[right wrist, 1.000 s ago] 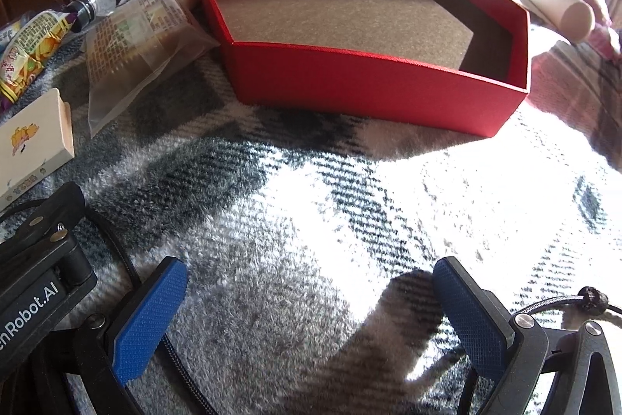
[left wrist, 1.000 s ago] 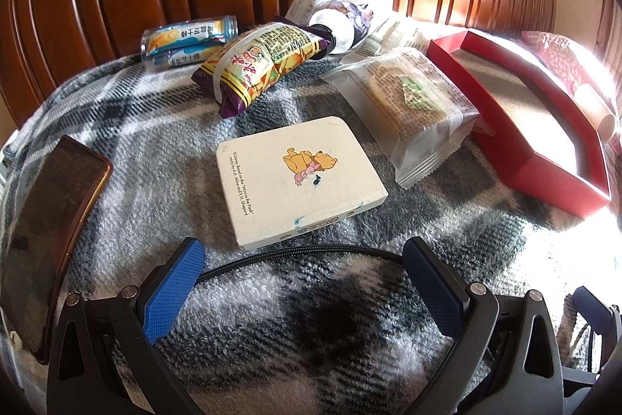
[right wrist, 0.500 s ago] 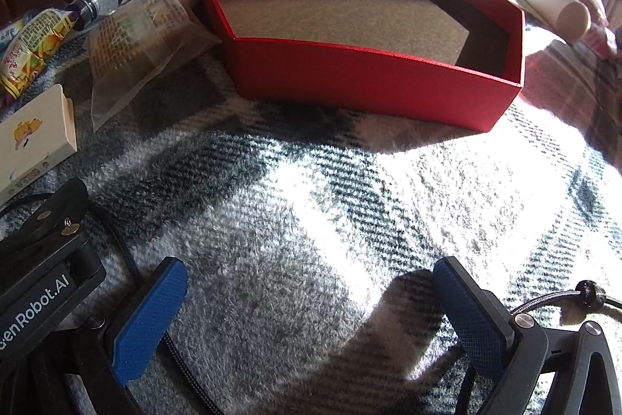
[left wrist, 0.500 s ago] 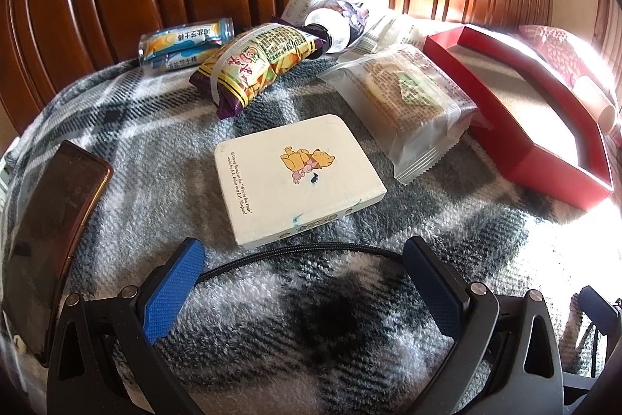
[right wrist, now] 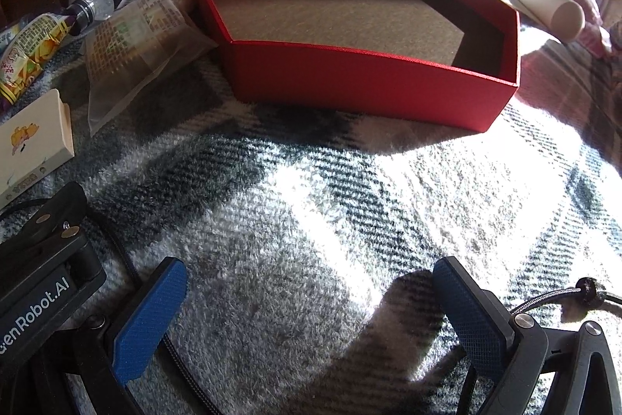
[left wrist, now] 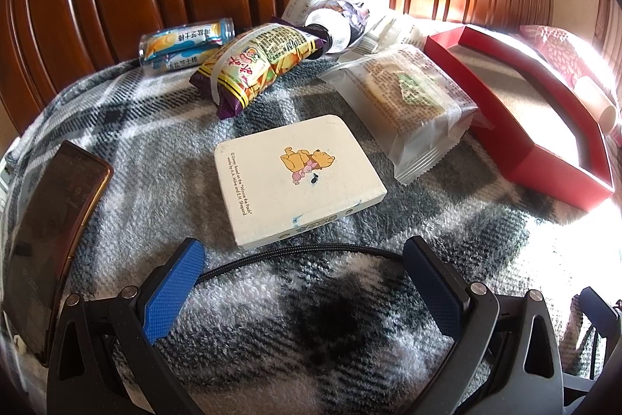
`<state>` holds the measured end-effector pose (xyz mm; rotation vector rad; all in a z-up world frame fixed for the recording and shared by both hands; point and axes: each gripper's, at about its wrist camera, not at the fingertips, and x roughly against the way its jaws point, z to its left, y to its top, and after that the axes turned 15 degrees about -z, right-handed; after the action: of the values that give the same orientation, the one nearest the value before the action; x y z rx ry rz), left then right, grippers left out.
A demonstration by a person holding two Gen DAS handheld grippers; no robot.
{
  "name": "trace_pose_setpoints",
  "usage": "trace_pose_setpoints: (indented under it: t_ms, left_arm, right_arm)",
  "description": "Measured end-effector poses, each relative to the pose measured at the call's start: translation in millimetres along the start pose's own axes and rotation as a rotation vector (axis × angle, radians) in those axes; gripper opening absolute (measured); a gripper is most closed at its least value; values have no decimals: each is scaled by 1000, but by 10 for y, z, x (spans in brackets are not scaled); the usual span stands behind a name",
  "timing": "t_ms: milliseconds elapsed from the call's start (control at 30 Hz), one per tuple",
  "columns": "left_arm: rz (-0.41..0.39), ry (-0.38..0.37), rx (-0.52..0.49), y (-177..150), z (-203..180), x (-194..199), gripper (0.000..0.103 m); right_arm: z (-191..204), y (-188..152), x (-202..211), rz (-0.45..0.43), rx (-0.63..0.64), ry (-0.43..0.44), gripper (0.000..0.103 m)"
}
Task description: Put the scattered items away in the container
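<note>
While left gripper (left wrist: 303, 255) gapes (empty), white box (left wrist: 297, 177) lies just ahead.

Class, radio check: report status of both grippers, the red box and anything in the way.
Left gripper open, facing the Pooh case. Right gripper open, holding nothing. Red box holds no items. Path clear over blanket.

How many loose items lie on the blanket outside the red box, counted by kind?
Snack packets, some overlapping: 5 visible, e.g. purple-yellow snack bag, clear-wrapped pastry, blue-yellow biscuit pack
Bottle: 1
Winnie-the-Pooh case: 1
Phone: 1
White tube: 1
Total: 9
</note>
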<state>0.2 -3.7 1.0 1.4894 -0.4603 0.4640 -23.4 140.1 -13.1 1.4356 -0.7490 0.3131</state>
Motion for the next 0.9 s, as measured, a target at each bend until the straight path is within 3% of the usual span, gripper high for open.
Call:
trace_pose_setpoints:
  t_ms: [900]
  left_arm:
    - [1, 2, 2, 1, -1, -4, 103]
  right_arm:
    - [-9, 22, -6, 11, 0, 11, 103]
